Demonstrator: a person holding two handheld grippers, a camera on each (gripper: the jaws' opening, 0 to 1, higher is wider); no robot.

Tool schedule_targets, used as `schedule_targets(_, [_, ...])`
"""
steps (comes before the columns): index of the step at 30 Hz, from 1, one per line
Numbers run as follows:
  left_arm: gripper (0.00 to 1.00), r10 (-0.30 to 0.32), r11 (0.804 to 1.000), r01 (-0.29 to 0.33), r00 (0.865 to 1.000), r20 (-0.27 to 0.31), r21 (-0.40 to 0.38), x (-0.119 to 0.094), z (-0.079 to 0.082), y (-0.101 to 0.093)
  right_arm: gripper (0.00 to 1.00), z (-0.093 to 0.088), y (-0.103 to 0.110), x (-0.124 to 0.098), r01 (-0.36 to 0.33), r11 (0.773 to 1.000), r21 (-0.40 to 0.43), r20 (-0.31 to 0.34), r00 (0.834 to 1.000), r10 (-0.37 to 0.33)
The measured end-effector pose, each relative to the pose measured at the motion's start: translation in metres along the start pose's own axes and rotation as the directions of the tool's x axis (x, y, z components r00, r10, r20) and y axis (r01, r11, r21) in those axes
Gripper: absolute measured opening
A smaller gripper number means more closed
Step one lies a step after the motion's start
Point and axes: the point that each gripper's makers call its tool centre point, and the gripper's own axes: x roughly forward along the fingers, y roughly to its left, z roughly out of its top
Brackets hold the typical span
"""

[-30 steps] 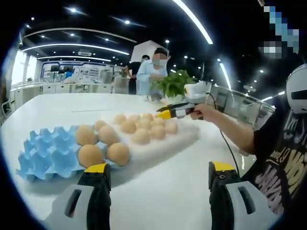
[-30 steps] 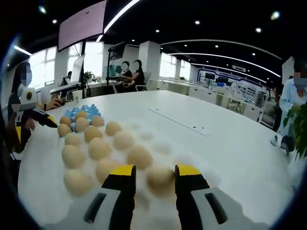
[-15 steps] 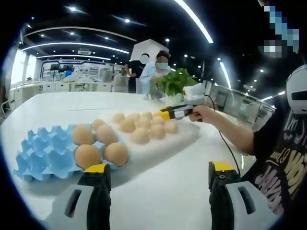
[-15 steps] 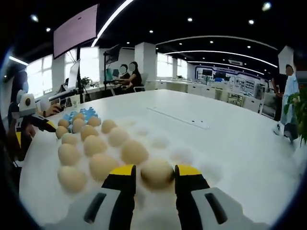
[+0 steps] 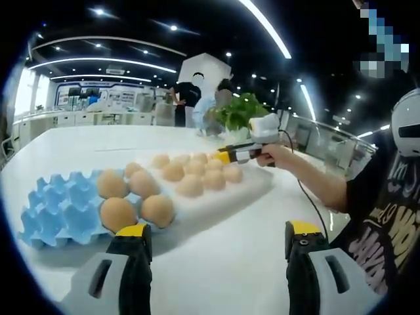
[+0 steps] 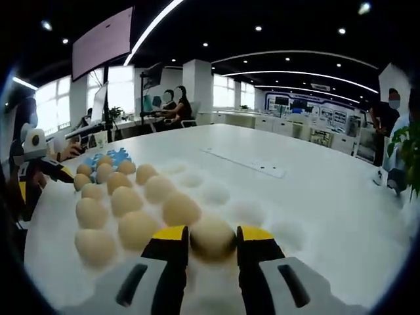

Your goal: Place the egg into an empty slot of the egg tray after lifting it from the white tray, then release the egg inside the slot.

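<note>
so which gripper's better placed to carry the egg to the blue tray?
Right. The right hand-held gripper has its jaws on either side of an egg over the white tray. The left hand-held gripper is open with nothing between its jaws, short of the blue tray.
</note>
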Motion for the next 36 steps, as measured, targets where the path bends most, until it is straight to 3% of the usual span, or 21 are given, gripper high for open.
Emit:
schedule_targets(22, [0.85, 0.012, 1.0, -0.012, 1.0, 0.021, -0.012, -0.01, -0.002, 0.006, 0.29, 0.002, 0.001, -0.001, 0.026, 1.0, -0.009, -0.006, 1.0, -0.026])
schedule_targets(36, [0.84, 0.012, 1.0, -0.011, 1.0, 0.028, -0.017, -0.011, -0.002, 0.008, 0.29, 0.027, 0.004, -0.011, 0.017, 0.999, 0.029, 0.055, 0.998, -0.019])
